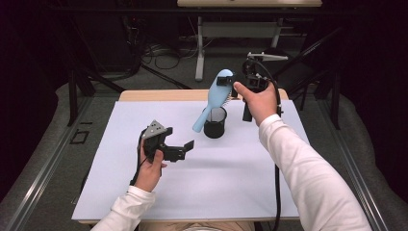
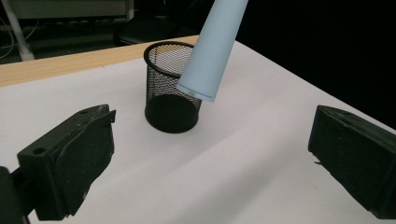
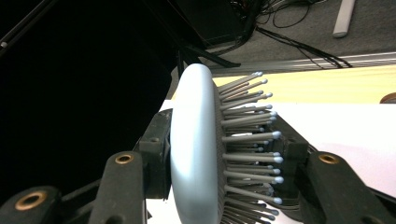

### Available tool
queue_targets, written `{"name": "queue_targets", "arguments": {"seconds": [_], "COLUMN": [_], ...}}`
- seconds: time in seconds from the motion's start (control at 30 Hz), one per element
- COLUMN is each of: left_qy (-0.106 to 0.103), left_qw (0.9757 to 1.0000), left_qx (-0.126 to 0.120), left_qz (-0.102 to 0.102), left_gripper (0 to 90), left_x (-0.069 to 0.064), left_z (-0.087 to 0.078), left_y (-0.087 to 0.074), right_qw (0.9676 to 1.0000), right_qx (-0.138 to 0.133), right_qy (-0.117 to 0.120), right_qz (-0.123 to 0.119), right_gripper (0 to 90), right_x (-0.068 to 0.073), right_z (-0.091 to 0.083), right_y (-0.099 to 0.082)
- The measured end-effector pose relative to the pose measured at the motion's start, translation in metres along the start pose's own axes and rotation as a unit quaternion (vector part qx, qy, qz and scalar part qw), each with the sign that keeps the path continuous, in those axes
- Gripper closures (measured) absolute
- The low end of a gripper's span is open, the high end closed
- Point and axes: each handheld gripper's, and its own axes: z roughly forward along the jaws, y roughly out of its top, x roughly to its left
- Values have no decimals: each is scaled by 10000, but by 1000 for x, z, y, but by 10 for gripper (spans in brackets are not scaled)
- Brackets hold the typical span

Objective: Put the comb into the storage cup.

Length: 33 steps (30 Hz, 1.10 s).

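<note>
Hairbrush [image 1: 213, 98], clamped in right tongs [image 1: 230, 86], hangs over mesh cup's [image 1: 214, 126] rim; left tongs [image 1: 185, 149] gape empty.

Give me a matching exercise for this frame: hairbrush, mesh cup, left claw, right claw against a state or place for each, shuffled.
Things:
1. hairbrush
2. mesh cup
3. left claw
4. right claw

States:
A. open, nothing between its jaws
B. standing upright on the white mat
C. tilted in the air, handle end low by the cup's rim
D. shut on the brush head

Pairs: 1-C, 2-B, 3-A, 4-D
</note>
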Motion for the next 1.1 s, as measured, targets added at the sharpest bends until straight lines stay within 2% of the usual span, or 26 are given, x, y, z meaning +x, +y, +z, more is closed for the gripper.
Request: {"name": "queue_targets", "arguments": {"seconds": [0.2,0.7,0.97,1.1], "left_qy": [-72,-63,-76,-89], "left_qw": [10000,10000,10000,10000], "left_qx": [20,-6,13,-13], "left_qz": [-25,-9,-29,-36], "left_gripper": [5,5,6,5], "left_x": [1,-1,0,0], "left_z": [-3,-8,-6,-7], "left_y": [1,3,3,4], "right_qw": [9999,9991,9979,9969], "right_qx": [-76,-282,-451,-528], "right_qy": [-80,-318,-449,-590], "right_qz": [25,56,81,38], "right_gripper": [503,503,503,502], "right_x": [-4,-12,-14,-16], "right_z": [-1,-12,-17,-17], "right_y": [4,13,23,28]}}
